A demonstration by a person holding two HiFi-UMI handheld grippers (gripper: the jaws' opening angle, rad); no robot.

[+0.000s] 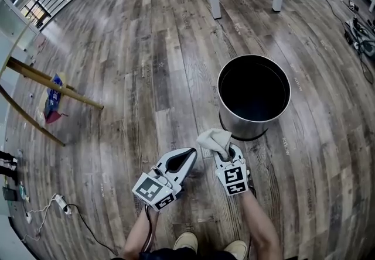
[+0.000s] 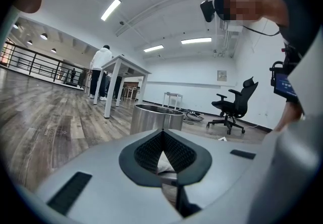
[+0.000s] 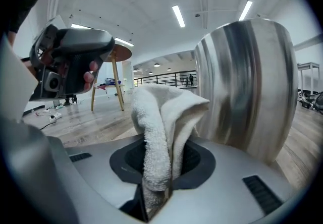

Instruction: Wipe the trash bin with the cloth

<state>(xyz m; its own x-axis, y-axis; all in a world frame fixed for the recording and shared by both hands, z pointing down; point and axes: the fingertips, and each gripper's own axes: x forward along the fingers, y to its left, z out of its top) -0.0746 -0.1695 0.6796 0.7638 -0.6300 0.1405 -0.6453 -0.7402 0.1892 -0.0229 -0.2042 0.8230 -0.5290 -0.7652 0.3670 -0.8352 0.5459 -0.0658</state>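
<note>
Right claw point(image 1: 225, 151) clamped tight on a white cloth point(image 3: 164, 117). The cloth stands folded up out of the jaws, long axis in line with the claw, top flopped toward the trash bin point(image 1: 240, 127). It sits just beside the bin's steel wall, low on the near side; contact unclear. Bin upright on the wooden floor point(image 1: 146, 77), mouth up, long axis vertical. Left claw point(image 2: 162, 133) has jaws together tip to tip, holding nothing, near the right one.

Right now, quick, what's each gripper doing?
Left gripper: closed, holding nothing.
Right gripper: closed on the cloth, next to the trash bin.
</note>
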